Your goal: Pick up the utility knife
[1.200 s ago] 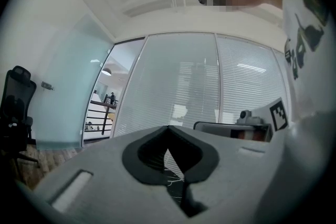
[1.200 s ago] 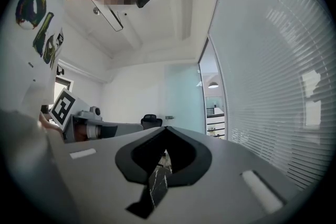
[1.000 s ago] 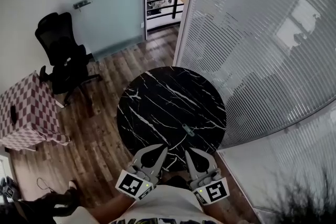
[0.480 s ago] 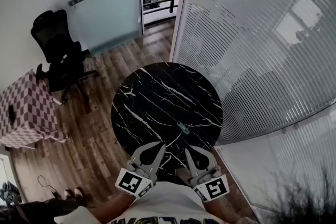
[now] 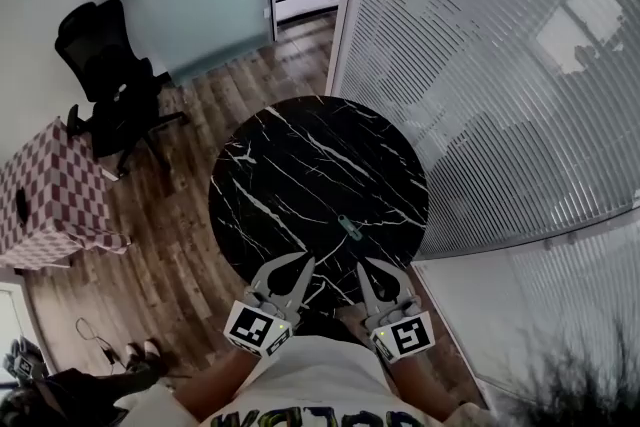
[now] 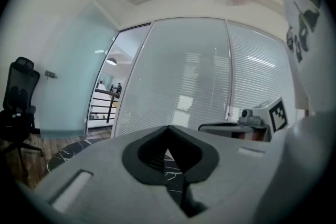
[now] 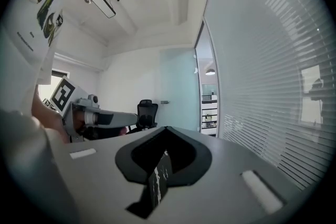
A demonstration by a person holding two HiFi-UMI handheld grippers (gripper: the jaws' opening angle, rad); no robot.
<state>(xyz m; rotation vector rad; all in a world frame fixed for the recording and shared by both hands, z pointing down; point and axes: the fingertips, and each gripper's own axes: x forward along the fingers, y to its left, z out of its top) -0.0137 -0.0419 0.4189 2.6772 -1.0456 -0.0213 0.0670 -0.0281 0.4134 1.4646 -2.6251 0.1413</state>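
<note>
Here's the round black marble table with white veins (image 5: 300, 165), and on it the small grey-green utility knife (image 5: 347, 226). It lies flat, right of centre, about halfway between the middle and the near edge. Nothing is touching it.

Both hand-held tools hover side by side at the table's near edge. The left gripper (image 5: 306, 262) has its grey jaws pinched together at the tips with nothing between them; its own view shows only marble through the hollow behind the tips. The right gripper (image 5: 364, 267) has its jaws closed too, and it is just as empty. Its tips are just short of the knife.

A black office chair (image 5: 110, 85) stands on the wooden plank floor (image 5: 180, 245) well beyond the table's left edge.
</note>
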